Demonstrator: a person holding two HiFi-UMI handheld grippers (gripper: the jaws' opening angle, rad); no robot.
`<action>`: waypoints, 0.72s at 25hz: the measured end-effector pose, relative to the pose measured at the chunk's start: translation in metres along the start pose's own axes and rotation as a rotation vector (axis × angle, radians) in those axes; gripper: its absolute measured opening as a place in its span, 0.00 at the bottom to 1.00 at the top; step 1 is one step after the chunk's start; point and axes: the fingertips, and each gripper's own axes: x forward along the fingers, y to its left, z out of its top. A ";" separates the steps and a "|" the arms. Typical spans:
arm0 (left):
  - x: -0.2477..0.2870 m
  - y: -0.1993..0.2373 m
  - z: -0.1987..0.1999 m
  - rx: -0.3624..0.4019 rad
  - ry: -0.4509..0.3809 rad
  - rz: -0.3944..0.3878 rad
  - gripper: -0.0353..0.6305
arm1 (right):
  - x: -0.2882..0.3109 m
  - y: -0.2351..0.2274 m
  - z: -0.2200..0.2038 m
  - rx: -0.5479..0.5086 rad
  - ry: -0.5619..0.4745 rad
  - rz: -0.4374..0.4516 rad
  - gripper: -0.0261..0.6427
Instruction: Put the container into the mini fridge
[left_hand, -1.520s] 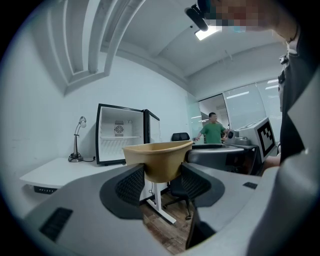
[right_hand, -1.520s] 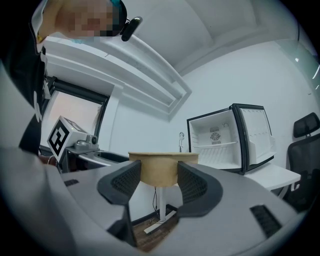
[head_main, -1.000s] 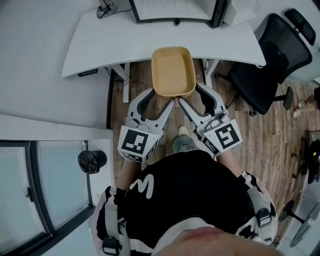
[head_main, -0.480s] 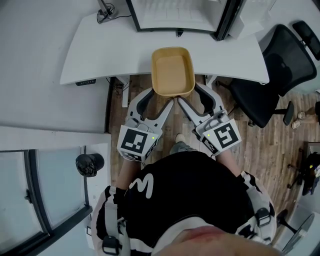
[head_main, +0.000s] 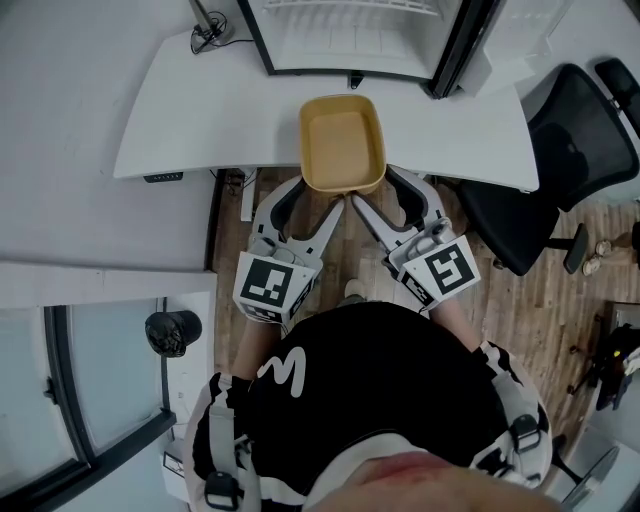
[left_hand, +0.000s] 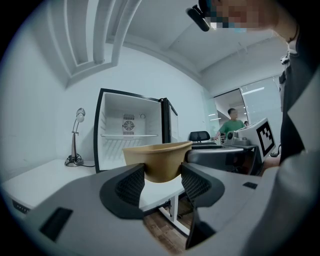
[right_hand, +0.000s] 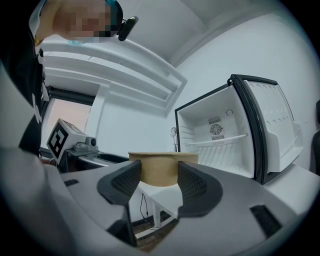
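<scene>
Closer now than a second ago: the person has stepped toward the desk (head_main: 200, 110), and more of the open mini fridge (head_main: 350, 35) shows past the fingers than before. The container (head_main: 342, 142), an empty tan tub, is carried off the desk, and most of it juts out ahead of the fingertips. Its near end is pinched from both sides. The left gripper (head_main: 318, 192) has its ribbed pads (left_hand: 131, 184) closed on the tub's near wall, and the right gripper (head_main: 380, 190) is clamped on it just beside.

I'd call this the carry, with the placing not begun. Straight beyond the tub from the fingers stands the fridge cavity, with its wire shelf (right_hand: 217, 142) and its door (head_main: 460, 50) swung out to the right-hand fingers' side. Next, I'd guess, both grippers must push forward together, keeping the tub level and clear of the frame, onto the shelf or the floor below.

As for writing, I can read no brand or label anywhere. Only the square black-and-white markers (head_main: 270, 285) on the gripper cubes show.
</scene>
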 end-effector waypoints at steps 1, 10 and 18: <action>0.003 0.000 0.000 -0.001 0.000 0.003 0.41 | 0.001 -0.003 0.000 0.000 0.000 0.004 0.39; 0.022 0.003 -0.004 -0.003 -0.009 0.031 0.41 | 0.007 -0.021 -0.005 0.010 0.004 0.036 0.39; 0.030 0.007 -0.003 -0.015 -0.003 0.040 0.41 | 0.013 -0.030 -0.005 0.019 -0.002 0.046 0.40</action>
